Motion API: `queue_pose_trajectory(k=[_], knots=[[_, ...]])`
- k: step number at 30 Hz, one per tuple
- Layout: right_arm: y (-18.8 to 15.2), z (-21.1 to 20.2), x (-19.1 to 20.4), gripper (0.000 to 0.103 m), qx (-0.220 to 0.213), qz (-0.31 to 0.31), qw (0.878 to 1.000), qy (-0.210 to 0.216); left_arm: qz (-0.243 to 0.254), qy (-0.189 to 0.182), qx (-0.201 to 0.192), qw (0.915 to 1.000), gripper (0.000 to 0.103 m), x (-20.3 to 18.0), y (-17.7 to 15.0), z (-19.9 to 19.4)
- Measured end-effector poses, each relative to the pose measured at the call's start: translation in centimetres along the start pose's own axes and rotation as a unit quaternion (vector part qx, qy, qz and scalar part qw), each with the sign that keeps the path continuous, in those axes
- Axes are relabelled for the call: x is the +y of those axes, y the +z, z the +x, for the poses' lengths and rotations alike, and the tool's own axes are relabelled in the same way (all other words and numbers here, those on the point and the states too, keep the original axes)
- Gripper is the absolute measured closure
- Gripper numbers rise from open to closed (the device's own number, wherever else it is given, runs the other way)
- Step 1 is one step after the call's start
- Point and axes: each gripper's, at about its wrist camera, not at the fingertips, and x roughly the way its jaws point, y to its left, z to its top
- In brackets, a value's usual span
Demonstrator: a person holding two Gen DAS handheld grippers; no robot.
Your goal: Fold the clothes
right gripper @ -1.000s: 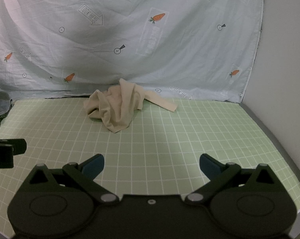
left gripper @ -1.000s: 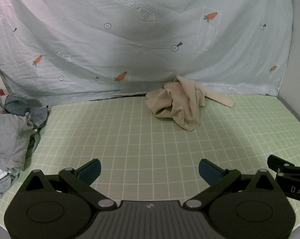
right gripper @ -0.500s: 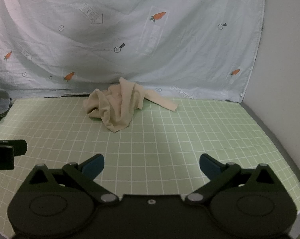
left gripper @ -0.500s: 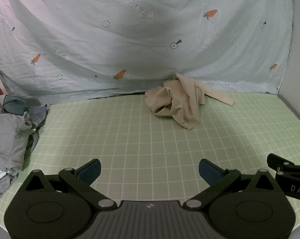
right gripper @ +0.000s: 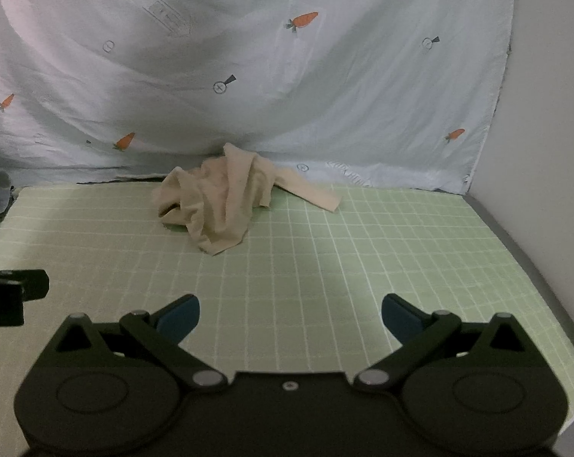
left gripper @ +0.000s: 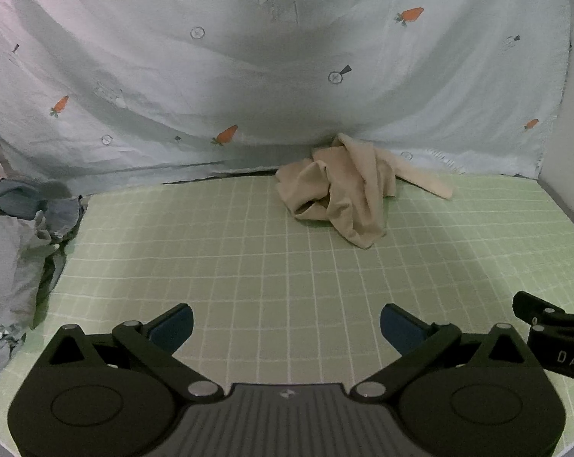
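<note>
A crumpled beige garment [left gripper: 348, 194] [right gripper: 218, 205] lies bunched at the far side of the green gridded mat [left gripper: 249, 266] [right gripper: 325, 259], one sleeve trailing to the right. My left gripper [left gripper: 286, 323] hovers open over the near part of the mat, well short of the garment, with nothing between its blue-padded fingers. My right gripper [right gripper: 290, 314] is open too, equally far back and empty. Each gripper shows at the edge of the other's view.
A heap of grey and blue clothes [left gripper: 16, 243] sits at the mat's left edge. A pale sheet with carrot prints [left gripper: 287, 76] hangs behind the mat. A white wall [right gripper: 546, 152] and the grey table edge [right gripper: 515, 240] bound the right side.
Both views have tilted slightly upward, so the garment sits a little lower in frame. Both grippers stay open and empty; the garment has not moved.
</note>
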Motion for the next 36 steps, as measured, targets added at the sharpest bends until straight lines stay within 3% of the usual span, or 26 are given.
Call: queue_pose_trajectory(k=[11,23,28,31,33,34,36], knots=[[3.7,8.0,-0.3,0.0,0.01,0.004,1.0,-0.004,-0.031,-0.008,0.03,0.999,0.0,0.8,4.4,8.2],[10.6,27.0,2.4,0.0,0.039,-0.042,0.997,0.043,-0.082,-0.032,0.098,0.9913,0.003,1.8,11.9,25.7],[12.5,35.1,4.5,0.02,0.05,-0.048,0.995,0.073,-0.137,-0.071,0.106,0.9824,0.011,2.8,14.0,31.7],[12.5,37.7,5.8,0.038,0.063,-0.051,0.992,0.097,-0.172,-0.112,0.112,0.9721,0.02,3.1,14.6,33.9],[12.2,38.6,6.3,0.059,0.073,-0.048,0.991,0.105,-0.191,-0.141,0.115,0.9646,0.028,3.0,14.9,34.8],[12.0,38.9,6.5,0.062,0.079,-0.045,0.99,0.106,-0.195,-0.153,0.115,0.962,0.039,2.9,15.0,34.9],[11.6,38.9,6.6,0.083,0.087,-0.039,0.99,0.105,-0.194,-0.167,0.112,0.9601,0.058,2.4,15.1,35.2]])
